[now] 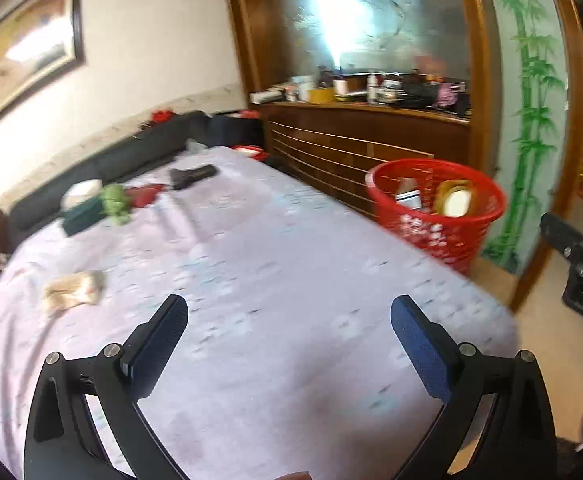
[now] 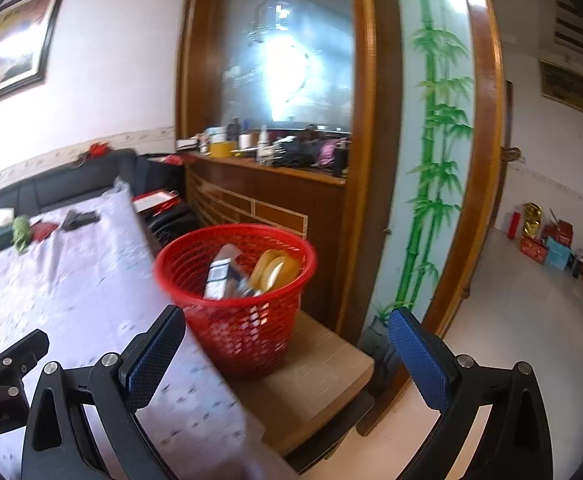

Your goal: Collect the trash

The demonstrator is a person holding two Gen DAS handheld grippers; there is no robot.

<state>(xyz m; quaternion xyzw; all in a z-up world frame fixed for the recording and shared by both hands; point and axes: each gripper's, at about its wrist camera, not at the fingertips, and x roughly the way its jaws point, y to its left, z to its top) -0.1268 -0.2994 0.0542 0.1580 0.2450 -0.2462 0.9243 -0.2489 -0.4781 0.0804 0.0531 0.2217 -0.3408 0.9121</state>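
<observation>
Both claws are being held wide, with nothing between the blue pads: the left gripper [image 1: 289,312] is being kept over the lilac-covered table [image 1: 275,280], the right gripper [image 2: 287,326] over the table's edge. A crumpled beige wrapper [image 1: 73,290] is lying on the cloth at ten o'clock from the left gripper. The red mesh basket [image 2: 243,320] is standing on a low wooden stool [image 2: 315,384] beside the table, at twelve o'clock from the right gripper, with a box and a yellow tape roll [image 2: 275,270] being seen inside it.
</observation>
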